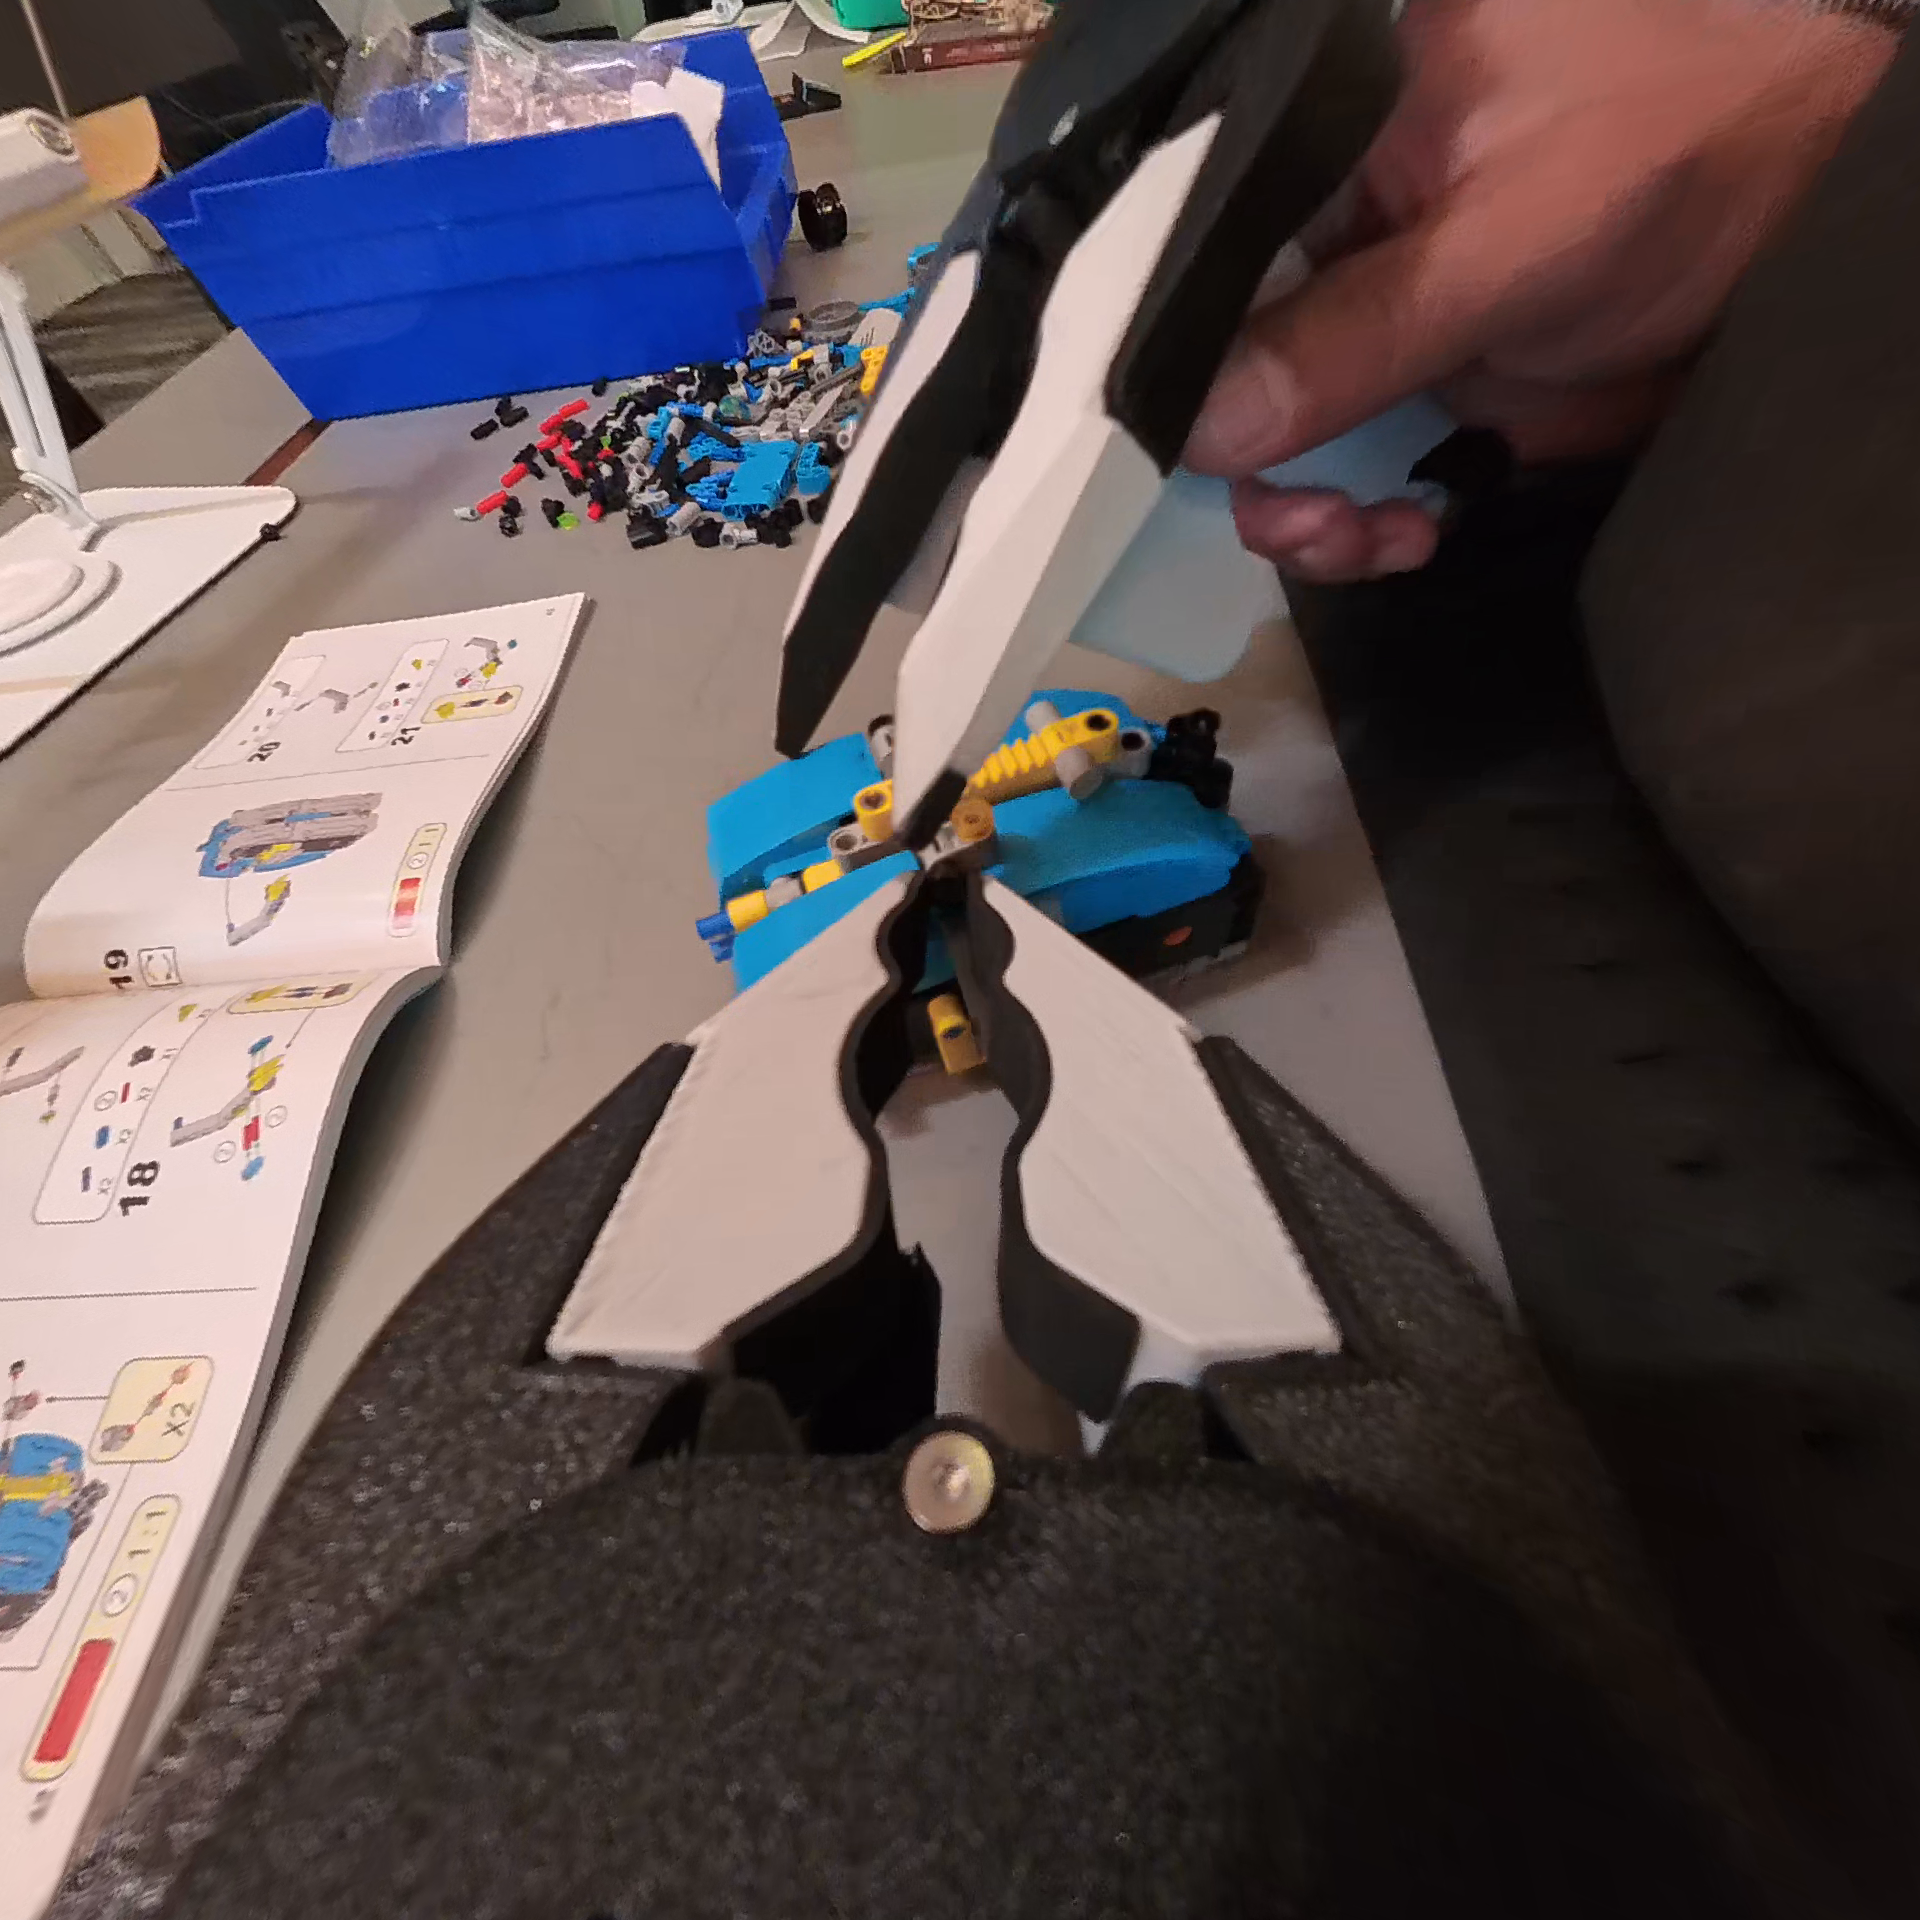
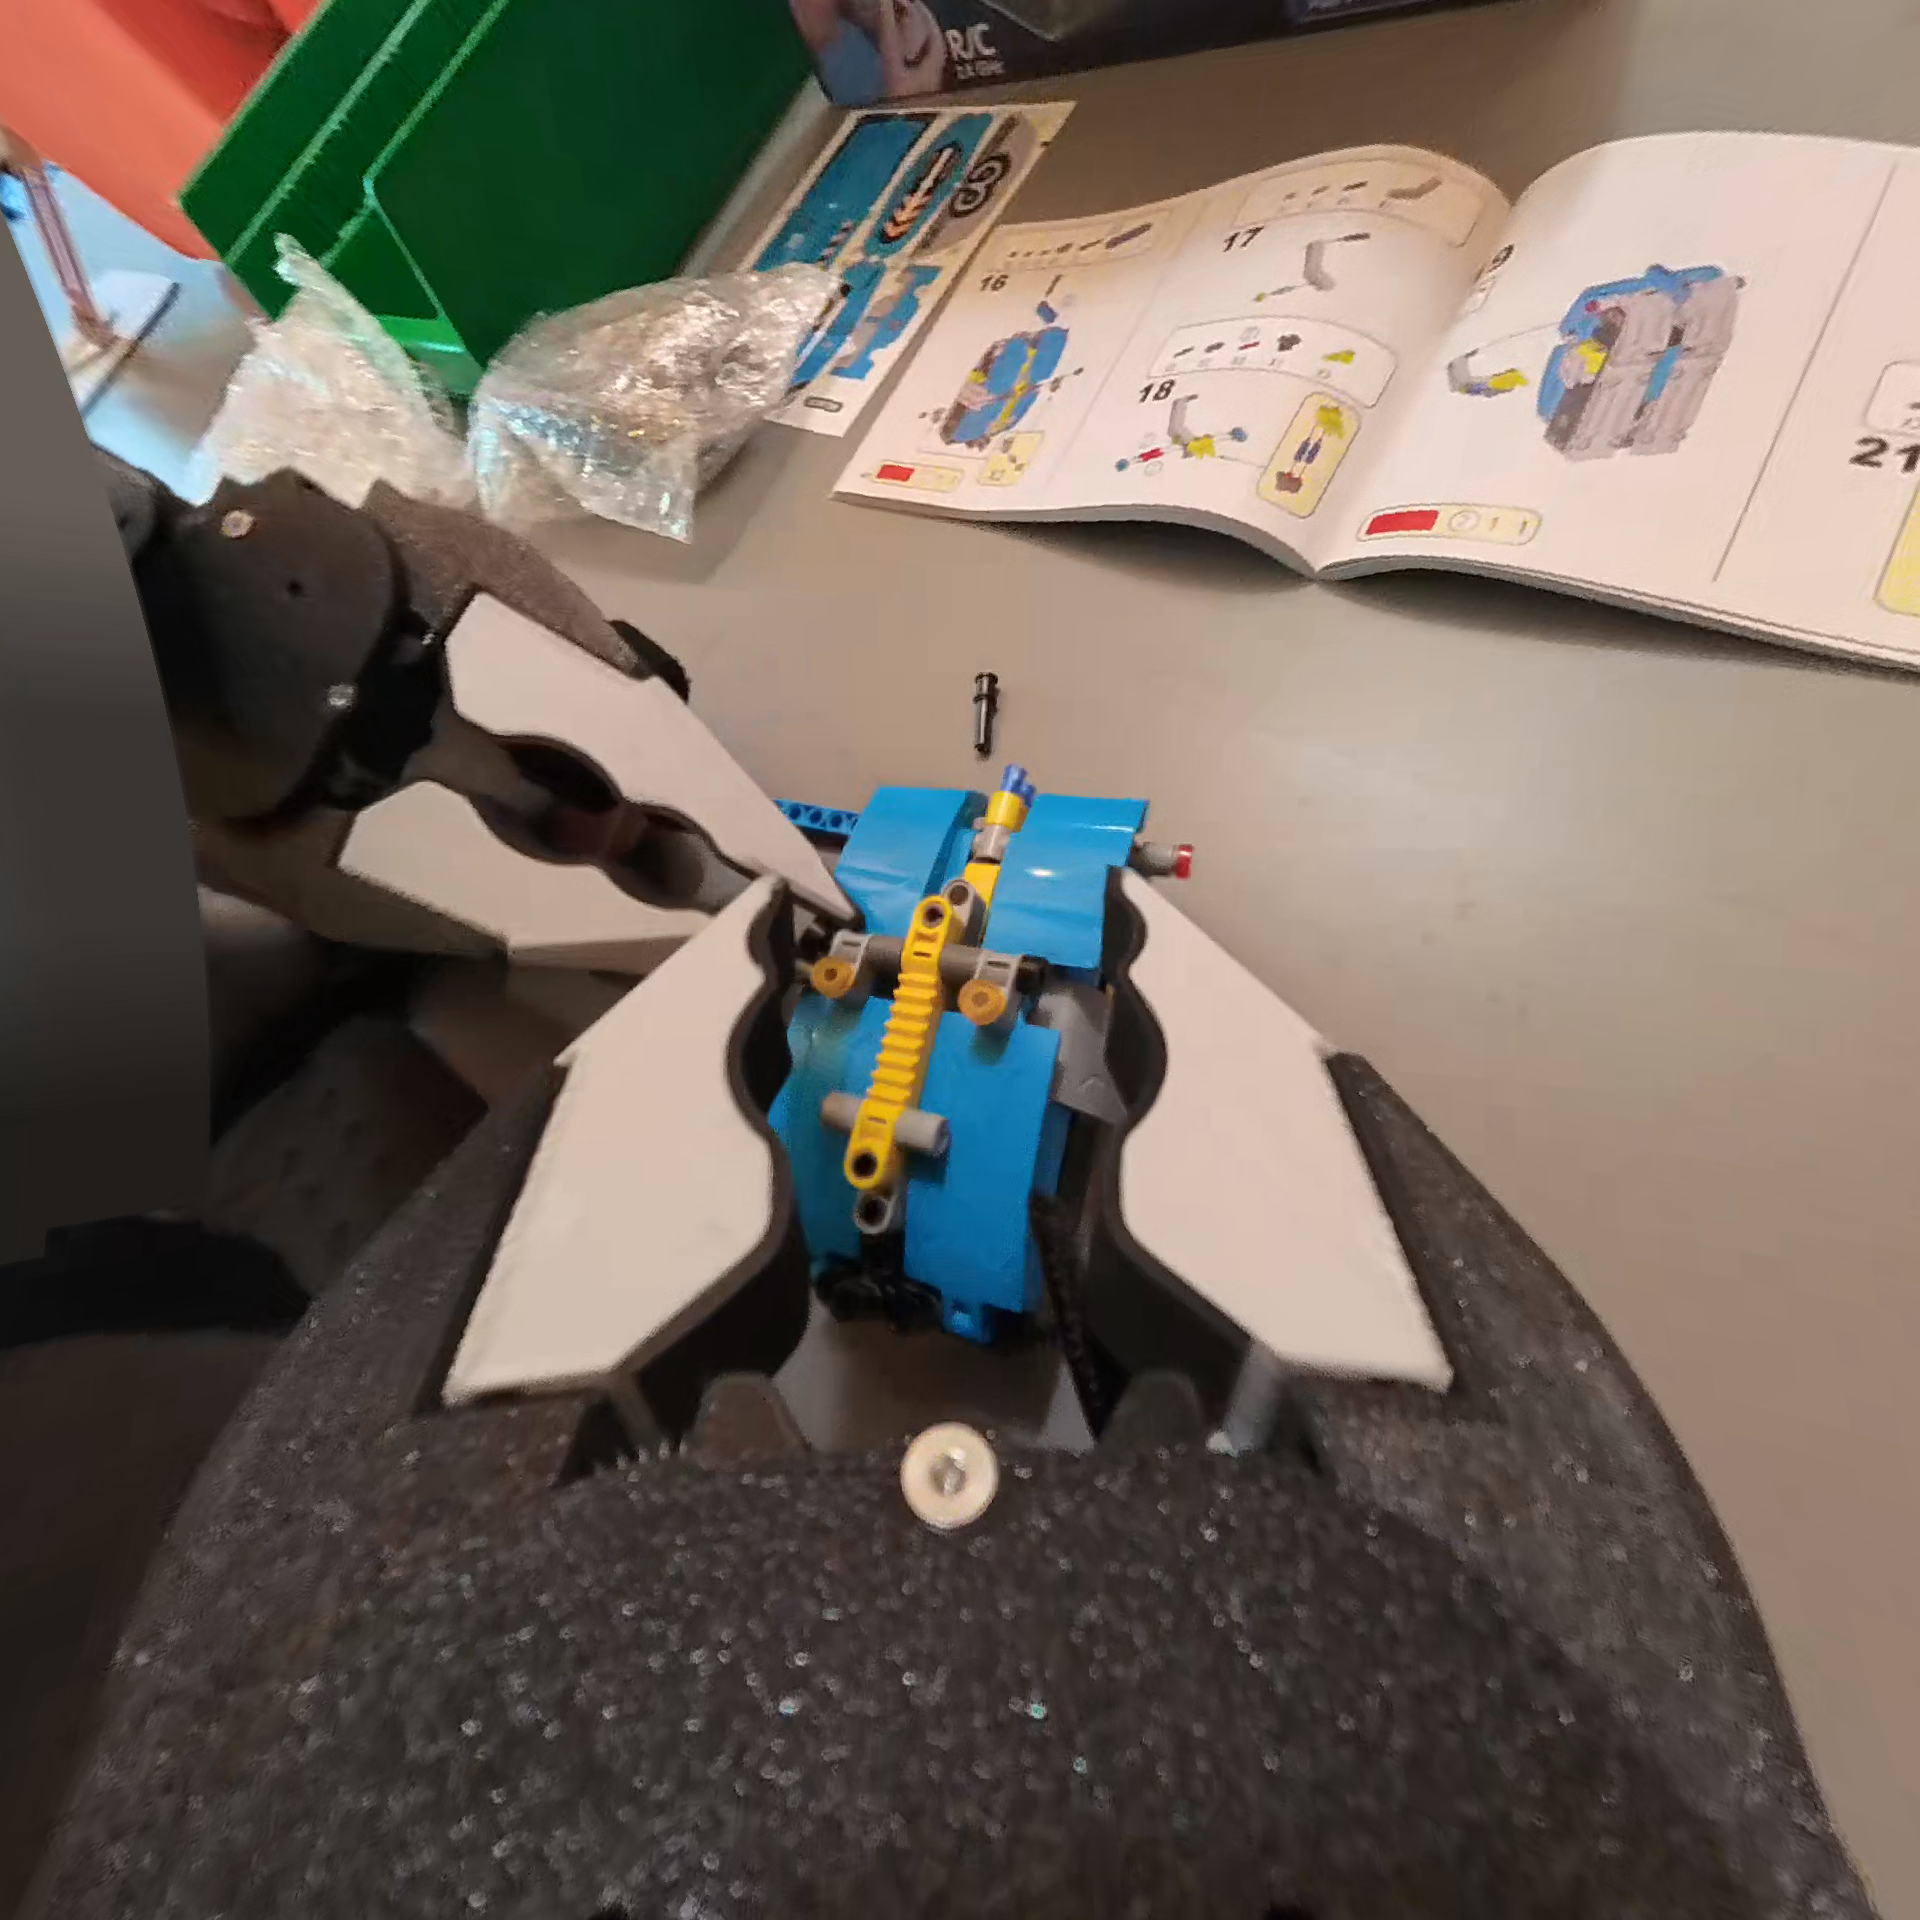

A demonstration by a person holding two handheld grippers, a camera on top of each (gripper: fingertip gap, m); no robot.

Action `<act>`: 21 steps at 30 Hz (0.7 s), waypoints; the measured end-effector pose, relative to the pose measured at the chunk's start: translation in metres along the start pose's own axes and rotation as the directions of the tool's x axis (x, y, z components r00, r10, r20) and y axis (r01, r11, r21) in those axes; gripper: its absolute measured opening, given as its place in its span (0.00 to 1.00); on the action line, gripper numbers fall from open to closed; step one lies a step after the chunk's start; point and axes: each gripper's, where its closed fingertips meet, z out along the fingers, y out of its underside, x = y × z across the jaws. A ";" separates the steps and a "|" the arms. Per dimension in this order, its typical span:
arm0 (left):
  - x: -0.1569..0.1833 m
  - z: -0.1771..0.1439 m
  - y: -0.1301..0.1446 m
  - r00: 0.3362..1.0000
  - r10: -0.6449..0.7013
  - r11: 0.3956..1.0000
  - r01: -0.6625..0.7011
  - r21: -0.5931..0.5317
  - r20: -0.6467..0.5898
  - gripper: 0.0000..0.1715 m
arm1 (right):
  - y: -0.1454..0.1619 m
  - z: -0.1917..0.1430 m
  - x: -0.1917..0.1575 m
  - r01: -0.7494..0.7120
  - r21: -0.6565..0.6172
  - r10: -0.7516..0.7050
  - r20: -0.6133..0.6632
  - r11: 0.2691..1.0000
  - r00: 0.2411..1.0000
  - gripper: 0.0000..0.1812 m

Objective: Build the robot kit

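Note:
A blue toy-brick model (image 2: pixel 966 1143) with a yellow toothed rack (image 2: pixel 894 1049) on top lies on the grey table. My right gripper (image 2: pixel 951 886) straddles it, one finger pressed against each side, and holds it. In the left wrist view this gripper (image 1: pixel 862 777) comes down from above in a person's hand (image 1: pixel 1558 260) onto the model (image 1: pixel 1091 852). My left gripper (image 1: pixel 930 873) has its tips closed on the end of the grey cross piece (image 1: pixel 868 844) with yellow bushes on the model's top. It enters the right wrist view (image 2: pixel 847 912) from the left, at that cross piece (image 2: pixel 914 961).
An open instruction booklet (image 1: pixel 312 831) (image 2: pixel 1455 364) lies beside the model. A blue bin (image 1: pixel 468 260) and a pile of small parts (image 1: pixel 707 457) sit farther back. A loose black pin (image 2: pixel 983 712), plastic bags (image 2: pixel 623 395), a sticker sheet (image 2: pixel 904 208) and a green bin (image 2: pixel 520 156) lie beyond the model. Both grippers' tips are close together, under 4 cm apart.

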 end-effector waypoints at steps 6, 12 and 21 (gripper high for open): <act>0.000 0.001 0.001 0.998 0.052 0.999 -0.052 -0.008 0.046 0.04 | 0.002 -0.001 0.000 0.134 -0.097 -0.150 -0.178 0.986 0.973 0.37; 0.001 0.002 0.000 0.985 0.129 0.992 -0.127 -0.018 0.116 0.04 | 0.006 -0.007 0.005 0.121 -0.112 -0.148 -0.265 0.986 0.953 0.42; 0.001 0.004 0.002 0.981 0.151 0.989 -0.148 -0.028 0.122 0.04 | 0.018 0.002 0.002 -0.032 -0.097 0.018 -0.142 0.995 0.990 0.34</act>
